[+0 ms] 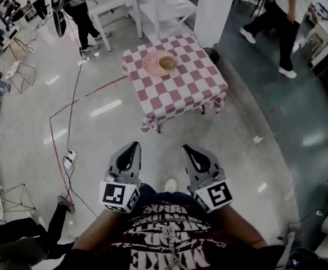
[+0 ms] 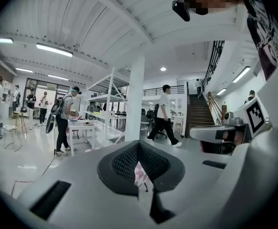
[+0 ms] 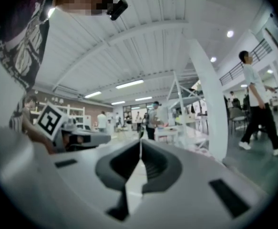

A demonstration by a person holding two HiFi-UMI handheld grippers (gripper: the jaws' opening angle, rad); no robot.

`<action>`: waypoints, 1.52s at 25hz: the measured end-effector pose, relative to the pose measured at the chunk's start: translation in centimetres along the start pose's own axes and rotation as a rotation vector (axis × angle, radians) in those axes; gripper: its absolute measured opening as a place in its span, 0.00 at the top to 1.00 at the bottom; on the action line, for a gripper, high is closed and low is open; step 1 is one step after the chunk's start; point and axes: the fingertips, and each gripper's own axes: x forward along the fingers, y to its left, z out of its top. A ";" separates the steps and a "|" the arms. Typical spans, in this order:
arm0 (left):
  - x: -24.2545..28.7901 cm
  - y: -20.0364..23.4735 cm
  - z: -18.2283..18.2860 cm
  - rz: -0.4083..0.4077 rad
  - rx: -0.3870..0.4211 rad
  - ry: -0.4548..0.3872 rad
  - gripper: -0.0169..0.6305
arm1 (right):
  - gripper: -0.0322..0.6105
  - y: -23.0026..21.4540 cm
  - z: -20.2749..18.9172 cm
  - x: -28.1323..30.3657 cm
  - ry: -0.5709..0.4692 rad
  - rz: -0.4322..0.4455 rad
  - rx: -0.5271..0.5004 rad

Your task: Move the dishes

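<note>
Task apparently not yet begun: well short of the table point(image 1: 193, 86), with nothing in reach. Draped over that table, a checked cloth point(image 1: 152, 118), hanging low at the near corner. Likely to snag a jaw or drag if brushed on the way in, taking the dishes along.

Short of the table's near edge, side by side and roughly level, left gripper point(image 1: 133, 145) and right gripper point(image 1: 186, 149). Both clenched tight, with nothing between the jaws of either, only a sliver of cloth seen past the left pair. Must be opened before arrival, or else a shove rather than a grasp.

Toward the table's far left, close to that edge, a pink plate point(image 1: 150, 68), and on its right part a brownish bowl point(image 1: 167, 63). Judged risk: lifting the plate by one rim, tilting it and sending the bowl sliding off. Probably safer to take the bowl alone first.

On the floor left of the table, a cable point(image 1: 73, 97): a trip hazard if approached from that side.
</note>
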 end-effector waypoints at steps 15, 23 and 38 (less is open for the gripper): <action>4.9 2.8 0.6 -0.005 -0.006 -0.020 0.93 | 0.89 -0.9 -0.8 5.3 0.037 0.077 -0.007; 10.3 7.6 1.4 -0.046 -0.006 -0.007 0.93 | 0.89 -3.0 0.0 11.7 0.049 0.055 -0.006; 21.2 20.0 2.4 -0.135 -0.060 0.026 0.93 | 0.89 -6.3 0.1 26.9 0.125 -0.021 0.009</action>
